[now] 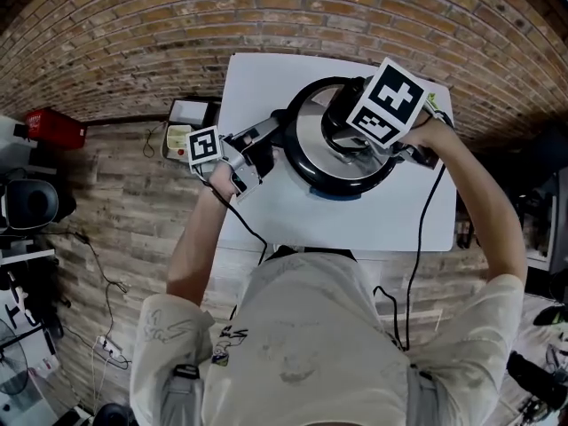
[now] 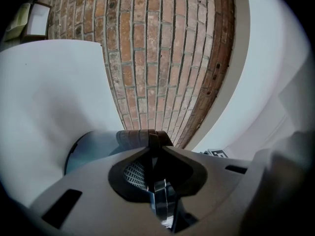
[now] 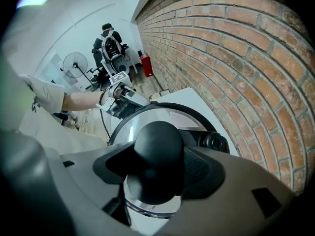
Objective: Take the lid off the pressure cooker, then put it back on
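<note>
Two tongs are on one cooker.

Head view: the cooker stands on a white surface, toward its far right part. The lid sits on the cooker inside the black rim. The left tongs lie level and reach in to the cooker's left side. The right tongs point steeply down over the lid; their marker cube blocks the lid's centre from sight. A cable runs from the right tongs over the surface's near edge. On the floor left of the surface lie a white box and, well apart, a red item. A brick wall stands behind.

Left gripper view: the left tongs are closed on a dark ridged handle, which fills the narrow gap between the jaws. The cooker's body curves off to the left, partly hidden by the tongs. The other tongs' marker cube shows at the right.

Right gripper view: the right tongs are closed on the black knob, jaws wide, one on each side of it. The knob hides the lid's middle; a black valve stands just beside it. Beyond, the left tongs meet the cooker's rim. A fan and a second person are far back.
</note>
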Demonstrator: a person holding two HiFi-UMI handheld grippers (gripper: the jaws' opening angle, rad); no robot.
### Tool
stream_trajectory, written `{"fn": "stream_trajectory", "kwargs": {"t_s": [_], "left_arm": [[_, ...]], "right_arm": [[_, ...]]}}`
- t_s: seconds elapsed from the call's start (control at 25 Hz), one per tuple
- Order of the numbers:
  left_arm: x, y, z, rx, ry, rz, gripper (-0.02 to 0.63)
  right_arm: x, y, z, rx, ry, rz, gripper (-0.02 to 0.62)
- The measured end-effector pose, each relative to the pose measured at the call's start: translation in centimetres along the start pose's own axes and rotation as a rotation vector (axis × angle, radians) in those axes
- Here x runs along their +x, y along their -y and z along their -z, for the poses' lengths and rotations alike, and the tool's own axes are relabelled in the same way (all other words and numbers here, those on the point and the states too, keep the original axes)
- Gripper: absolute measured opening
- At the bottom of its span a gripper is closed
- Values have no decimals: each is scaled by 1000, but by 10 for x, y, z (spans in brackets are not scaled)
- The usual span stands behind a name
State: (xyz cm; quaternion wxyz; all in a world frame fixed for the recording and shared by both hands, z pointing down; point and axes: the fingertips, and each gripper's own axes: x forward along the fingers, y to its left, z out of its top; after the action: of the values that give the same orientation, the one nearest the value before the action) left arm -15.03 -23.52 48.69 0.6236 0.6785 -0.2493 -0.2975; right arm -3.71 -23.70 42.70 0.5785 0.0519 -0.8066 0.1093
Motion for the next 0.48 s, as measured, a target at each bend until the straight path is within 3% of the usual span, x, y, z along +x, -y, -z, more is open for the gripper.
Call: {"fn": "stream_trajectory", "kwargs": {"t_s": [0.36, 0.48], "left_arm": [[1, 2, 1, -9, -2, 3, 71], [2, 2, 1, -12, -3, 4, 71]], "right_arm": [[1, -4, 1, -234, -117, -39, 311], [2, -10, 4, -379, -156, -81, 313]]}}
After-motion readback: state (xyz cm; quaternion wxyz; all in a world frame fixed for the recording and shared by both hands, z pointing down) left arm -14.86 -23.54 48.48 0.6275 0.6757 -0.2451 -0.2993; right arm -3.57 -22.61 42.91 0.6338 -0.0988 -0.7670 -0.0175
